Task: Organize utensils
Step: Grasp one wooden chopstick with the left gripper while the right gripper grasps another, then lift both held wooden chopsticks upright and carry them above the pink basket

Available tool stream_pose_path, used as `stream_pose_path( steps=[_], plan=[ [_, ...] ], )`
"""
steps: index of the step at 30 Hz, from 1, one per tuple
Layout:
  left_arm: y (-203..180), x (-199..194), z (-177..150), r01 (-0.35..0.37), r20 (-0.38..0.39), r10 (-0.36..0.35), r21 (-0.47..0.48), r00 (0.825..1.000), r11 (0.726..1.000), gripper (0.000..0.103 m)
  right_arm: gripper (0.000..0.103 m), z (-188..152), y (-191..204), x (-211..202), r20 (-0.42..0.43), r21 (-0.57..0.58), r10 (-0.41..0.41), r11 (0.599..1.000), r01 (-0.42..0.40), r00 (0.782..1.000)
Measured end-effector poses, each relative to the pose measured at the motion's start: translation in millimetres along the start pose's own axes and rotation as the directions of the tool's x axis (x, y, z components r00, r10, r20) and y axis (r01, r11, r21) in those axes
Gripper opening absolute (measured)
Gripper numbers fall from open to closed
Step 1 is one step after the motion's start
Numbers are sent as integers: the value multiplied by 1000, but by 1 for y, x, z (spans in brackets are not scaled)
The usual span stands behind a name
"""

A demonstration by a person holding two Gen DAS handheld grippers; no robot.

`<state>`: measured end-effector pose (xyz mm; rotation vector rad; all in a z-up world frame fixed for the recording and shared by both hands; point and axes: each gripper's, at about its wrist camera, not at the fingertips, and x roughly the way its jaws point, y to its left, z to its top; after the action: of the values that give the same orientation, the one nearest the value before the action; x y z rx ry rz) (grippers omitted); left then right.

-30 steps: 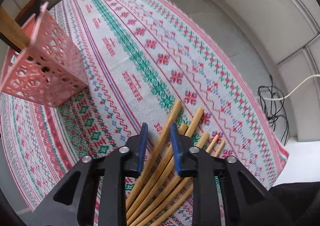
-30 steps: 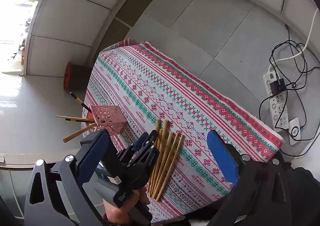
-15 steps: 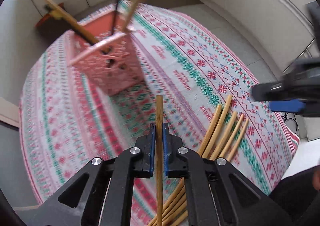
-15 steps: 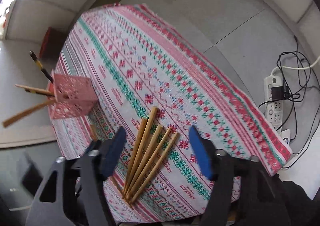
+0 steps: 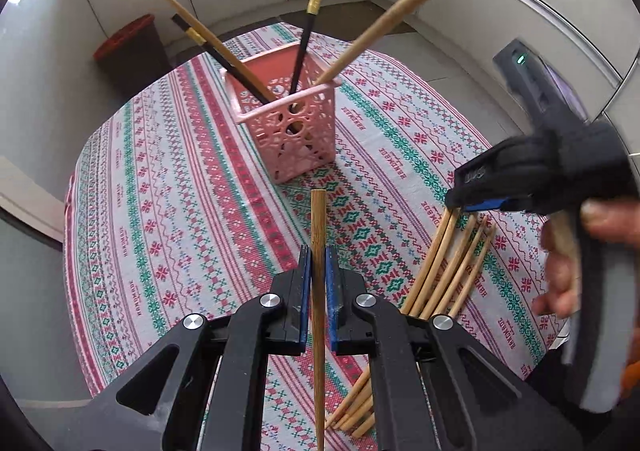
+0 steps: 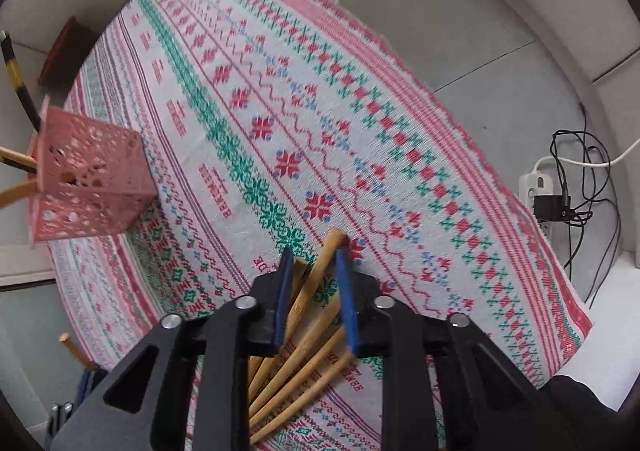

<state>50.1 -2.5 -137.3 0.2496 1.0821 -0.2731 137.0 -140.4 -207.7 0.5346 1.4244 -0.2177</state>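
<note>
My left gripper [image 5: 316, 265] is shut on a wooden chopstick [image 5: 318, 235] and holds it above the cloth, pointing toward the pink perforated holder [image 5: 294, 127]. The holder has several chopsticks in it, two wooden and two black. It also shows in the right wrist view [image 6: 90, 179] at the left. My right gripper [image 6: 314, 271] is open, with its jaws on either side of one chopstick of the wooden chopstick pile [image 6: 304, 335] lying on the cloth. The pile [image 5: 444, 271] and the right gripper [image 5: 484, 199] also show in the left wrist view.
A patterned red, green and white tablecloth [image 6: 360, 123] covers the table. A power strip with cables [image 6: 548, 195] lies on the floor beyond the table's right edge. A dark red bin [image 5: 132, 47] stands past the far edge.
My left gripper has closed on one chopstick, lifted it from the pile and swung toward the holder. My right gripper has come down over the pile and narrowed its jaws.
</note>
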Motion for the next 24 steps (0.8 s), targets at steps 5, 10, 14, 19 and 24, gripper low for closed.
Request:
stream_pose_path(
  steps=[5, 10, 14, 19, 24],
  plan=[
    [6, -4, -2, -3, 8, 3, -14, 1000, 1000, 6, 8, 1, -3, 1, 33, 40, 32, 999, -34, 999],
    [13, -12, -3, -5, 26, 6, -28, 1000, 1000, 6, 8, -1, -14, -19, 75, 56, 106, 992, -110, 992],
    [19, -27, -4, -8, 57, 10, -37, 998, 999, 6, 8, -10, -20, -48, 100, 43, 173, 983, -178, 980],
    [32, -51, -9, -16, 111, 23, -63, 994, 998, 6, 8, -38, -20, -101, 177, -60, 246, 969, -239, 953],
    [46, -83, -9, -21, 184, 39, -101, 982, 995, 6, 8, -76, 3, -157, 243, -232, 337, 931, -283, 910]
  ],
)
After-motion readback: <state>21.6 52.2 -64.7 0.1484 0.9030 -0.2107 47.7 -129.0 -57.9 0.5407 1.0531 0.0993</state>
